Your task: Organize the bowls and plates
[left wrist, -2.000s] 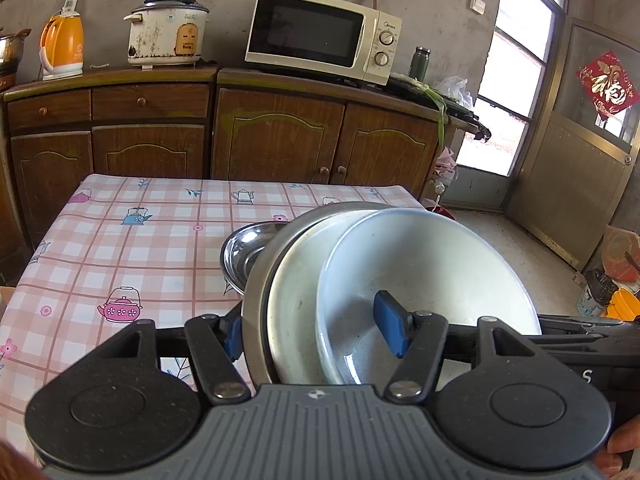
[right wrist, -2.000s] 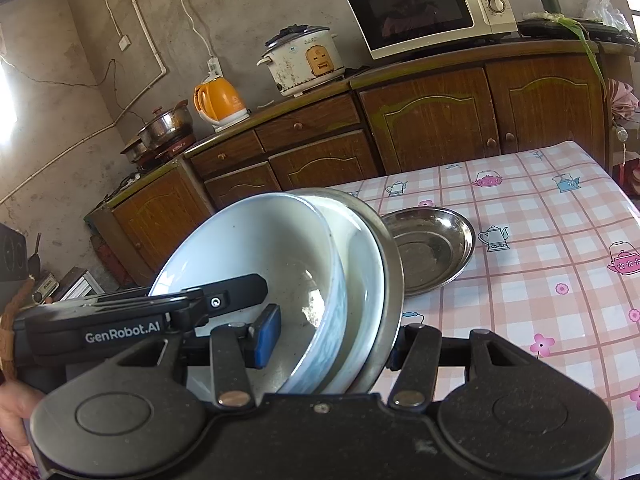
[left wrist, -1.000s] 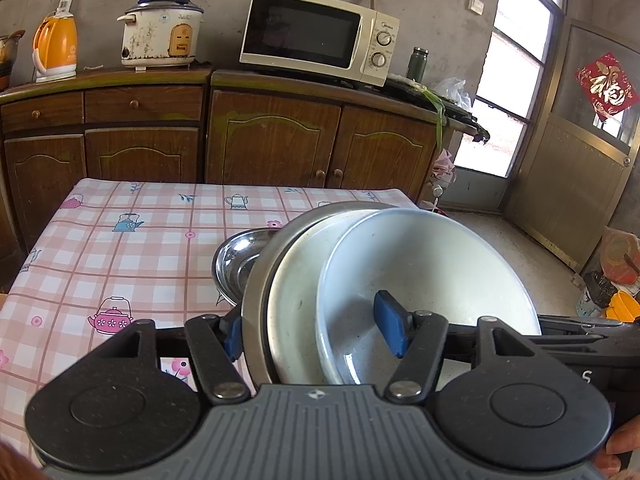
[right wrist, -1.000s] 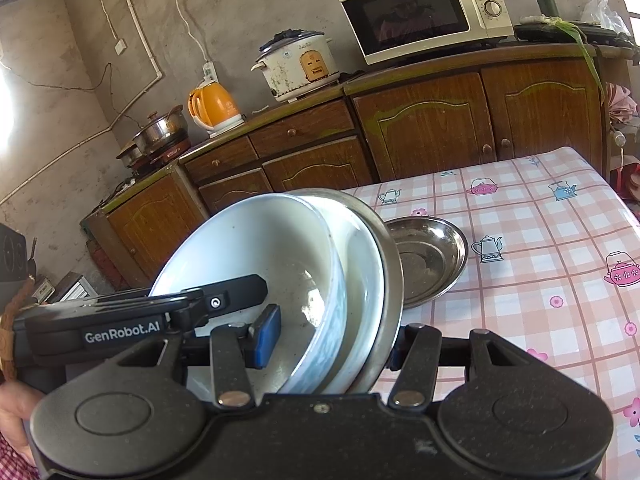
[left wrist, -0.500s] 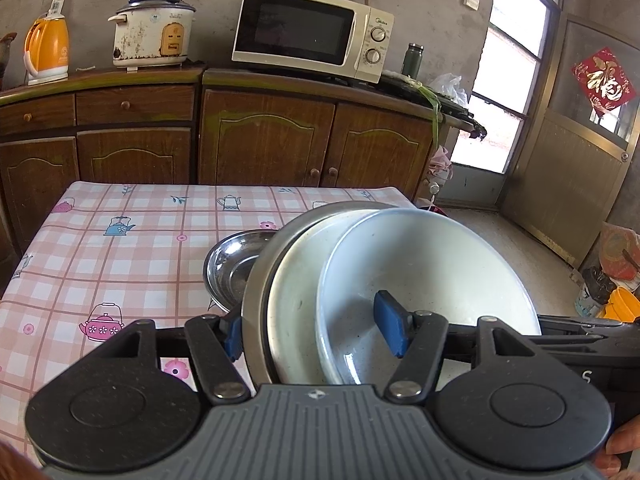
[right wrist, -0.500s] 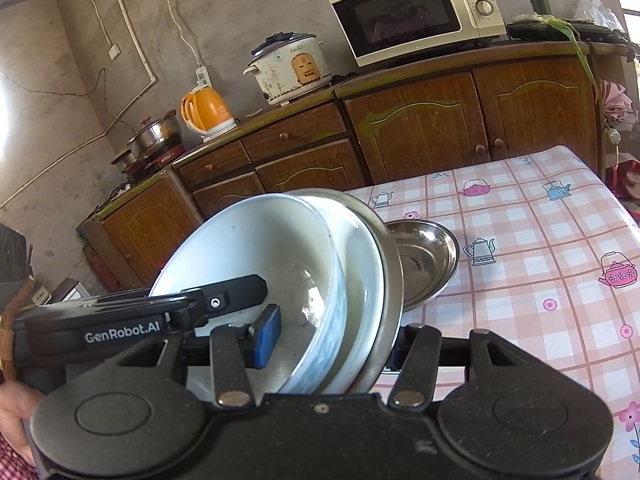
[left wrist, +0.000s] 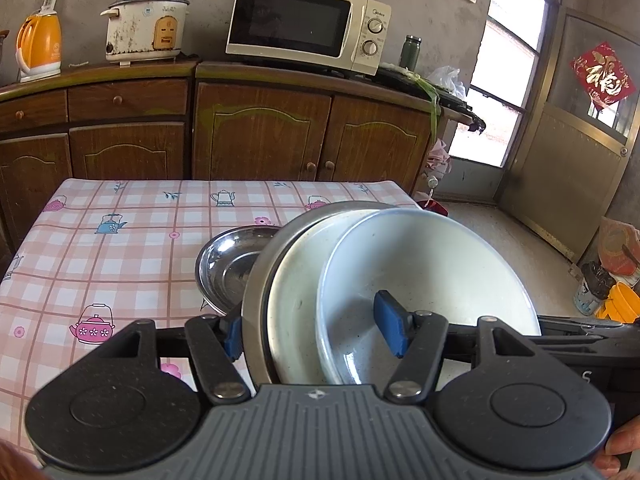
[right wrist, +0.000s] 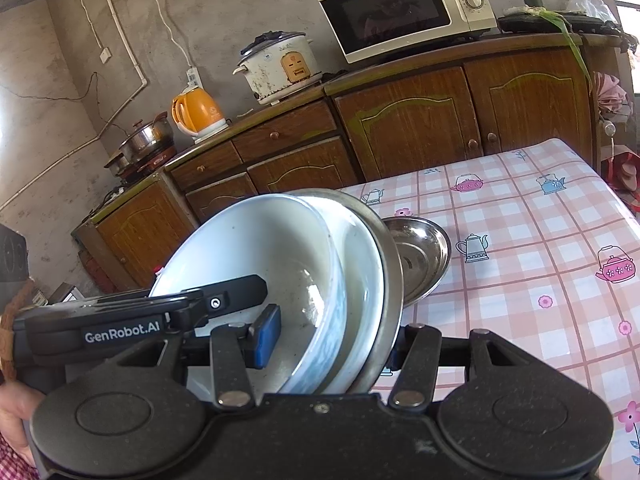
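Both the left hand-held gripper (left wrist: pixel 316 330) and the right hand-held gripper (right wrist: pixel 334 342) are clamping one rigid, nested stack of dishes (left wrist: pixel 400 280) by opposite rims (heavy, glazed, likely slippery), hanging just short of the steel plate (right wrist: pixel 420 256) on the table (left wrist: pixel 120 240).

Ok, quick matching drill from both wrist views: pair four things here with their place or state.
Things:
1 stack of dishes
2 steel bowl
3 microwave
4 orange kettle

Places or states:
A on the cabinet beside the rice cooker, at the counter's far left
B lying alone on the checked tablecloth
C clamped on edge by left gripper and right gripper
D on the cabinet, dark door, two knobs

Pairs: 1-C, 2-B, 3-D, 4-A
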{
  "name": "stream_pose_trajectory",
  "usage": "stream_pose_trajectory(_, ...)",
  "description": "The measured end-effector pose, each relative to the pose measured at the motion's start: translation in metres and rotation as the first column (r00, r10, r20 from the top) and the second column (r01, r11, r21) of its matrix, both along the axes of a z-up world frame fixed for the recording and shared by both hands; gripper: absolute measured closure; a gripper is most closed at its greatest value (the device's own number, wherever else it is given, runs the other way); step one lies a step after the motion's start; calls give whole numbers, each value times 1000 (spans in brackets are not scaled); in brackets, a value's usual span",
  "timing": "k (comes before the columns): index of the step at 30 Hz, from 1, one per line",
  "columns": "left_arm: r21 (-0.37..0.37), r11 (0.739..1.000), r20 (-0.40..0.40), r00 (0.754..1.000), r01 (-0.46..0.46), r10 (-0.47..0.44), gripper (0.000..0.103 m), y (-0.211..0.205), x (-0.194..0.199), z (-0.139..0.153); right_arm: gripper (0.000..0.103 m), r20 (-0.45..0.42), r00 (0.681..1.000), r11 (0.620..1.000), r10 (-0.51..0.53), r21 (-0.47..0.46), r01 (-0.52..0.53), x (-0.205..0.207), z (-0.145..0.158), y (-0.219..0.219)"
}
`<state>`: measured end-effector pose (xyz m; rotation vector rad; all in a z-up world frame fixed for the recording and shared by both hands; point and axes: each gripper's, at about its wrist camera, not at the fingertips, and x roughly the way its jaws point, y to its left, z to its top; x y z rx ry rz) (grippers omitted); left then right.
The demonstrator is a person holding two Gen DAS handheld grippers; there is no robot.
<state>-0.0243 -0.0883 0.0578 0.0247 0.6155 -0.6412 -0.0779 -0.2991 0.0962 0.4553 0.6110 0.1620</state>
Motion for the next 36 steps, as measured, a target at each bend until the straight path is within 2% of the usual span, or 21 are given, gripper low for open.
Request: stream_pose_trajectory(36, 13, 1000, -62, 998, -6, 7, 40, -9, 31, -18, 41, -57, 998, 1000, -2, 15, 3, 30, -23, -2)
